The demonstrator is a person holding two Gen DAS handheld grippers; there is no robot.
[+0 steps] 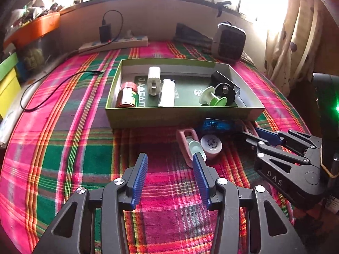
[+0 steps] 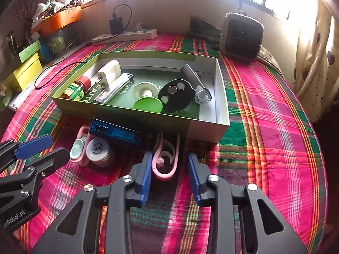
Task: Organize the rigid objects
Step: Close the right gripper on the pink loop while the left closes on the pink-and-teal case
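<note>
Right tongs (image 2: 170, 169), jaws standing apart with only 1 pad touching, are straddling the pink clip (image 2: 163, 176) lying on the plaid cloth (image 2: 264, 148) before the green box (image 2: 207, 131), risking it squirting sideways under an off-centre squeeze.

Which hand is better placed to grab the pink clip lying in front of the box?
Right. The right gripper straddles the pink clip, its fingers on either side. The left gripper is open beside the pink case, with nothing between its fingers.
</note>
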